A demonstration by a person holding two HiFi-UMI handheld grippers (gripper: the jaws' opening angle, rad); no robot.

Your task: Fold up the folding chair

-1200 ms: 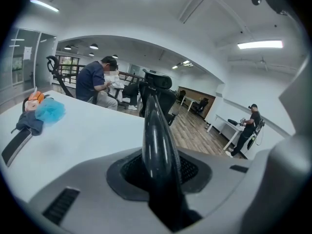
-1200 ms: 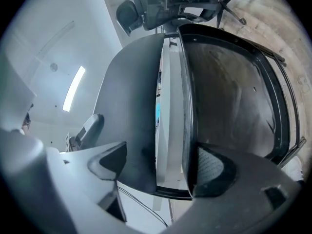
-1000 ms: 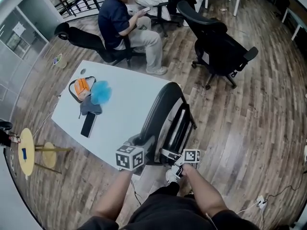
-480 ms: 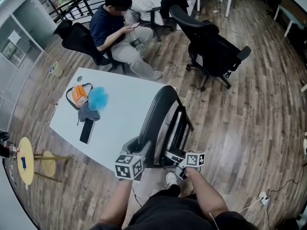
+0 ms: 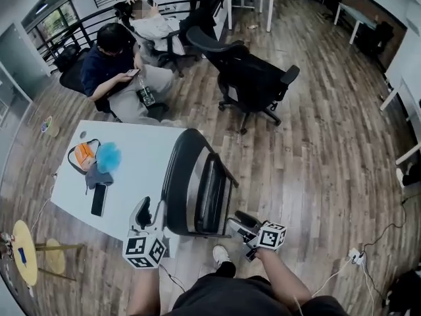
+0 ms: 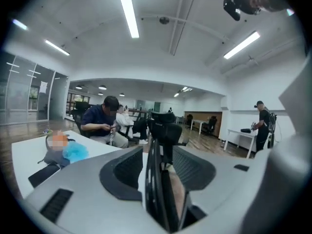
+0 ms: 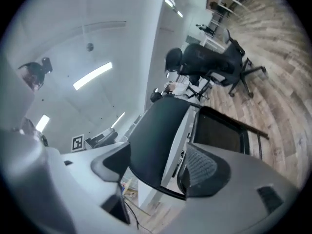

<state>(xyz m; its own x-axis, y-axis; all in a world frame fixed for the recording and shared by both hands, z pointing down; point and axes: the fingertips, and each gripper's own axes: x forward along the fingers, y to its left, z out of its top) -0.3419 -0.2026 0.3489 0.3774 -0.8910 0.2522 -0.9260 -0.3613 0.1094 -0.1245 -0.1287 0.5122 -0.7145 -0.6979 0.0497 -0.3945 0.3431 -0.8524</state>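
Note:
The black folding chair (image 5: 194, 183) stands folded nearly flat on the wood floor, against the white table's (image 5: 141, 176) near right side. My left gripper (image 5: 148, 210) hovers just left of the chair's near corner, apart from it; its jaws are opening and nothing is pressed between them. In the left gripper view the chair (image 6: 157, 179) shows edge-on straight ahead between the grey fingers (image 6: 73, 194). My right gripper (image 5: 238, 221) hangs by the chair's near right corner with its jaws apart, and the chair back (image 7: 156, 140) fills that gripper's view.
On the table lie an orange pouch (image 5: 84, 155), a blue fluffy thing (image 5: 108, 157) and a dark phone (image 5: 99, 199). A seated person (image 5: 112, 71) and a black office chair (image 5: 253, 78) are beyond. A yellow stool (image 5: 26, 252) stands left; a power strip (image 5: 355, 255) lies right.
My left gripper has come off the chair's near edge and now stands left of it. The right gripper has shifted right and up. The head view has swung right.

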